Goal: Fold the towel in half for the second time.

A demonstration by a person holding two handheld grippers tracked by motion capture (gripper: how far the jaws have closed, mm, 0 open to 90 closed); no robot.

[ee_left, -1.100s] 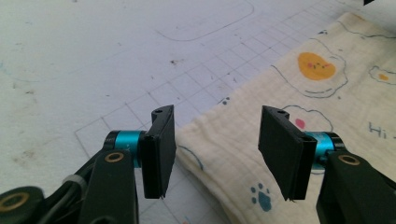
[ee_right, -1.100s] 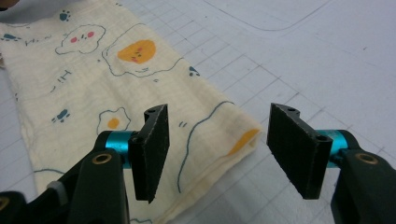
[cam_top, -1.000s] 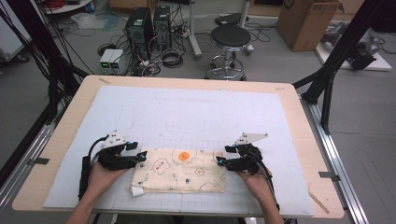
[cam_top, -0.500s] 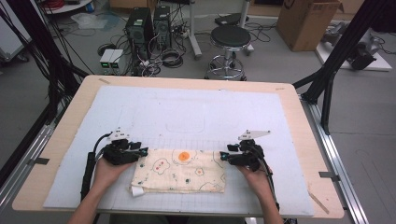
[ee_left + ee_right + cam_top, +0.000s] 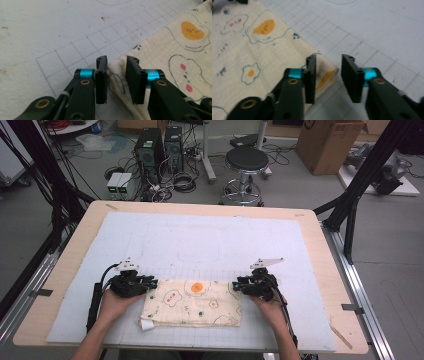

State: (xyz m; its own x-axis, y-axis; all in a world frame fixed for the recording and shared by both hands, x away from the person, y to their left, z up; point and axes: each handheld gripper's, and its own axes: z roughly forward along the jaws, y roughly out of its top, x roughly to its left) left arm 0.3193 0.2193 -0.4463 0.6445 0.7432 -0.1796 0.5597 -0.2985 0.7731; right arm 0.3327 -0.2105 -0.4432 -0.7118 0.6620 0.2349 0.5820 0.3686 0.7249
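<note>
Shifted inward since earlier: left gripper [image 5: 150, 283] and right gripper [image 5: 239, 285], lower centre. Jaws parted, straddling opposite corners of printed cloth [image 5: 192, 303], ungrasped.

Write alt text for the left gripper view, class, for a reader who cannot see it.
The left gripper has its two black jaws open around a corner of a cream cloth printed with fried eggs. The cloth lies on a white gridded mat and runs off to the right.
</note>
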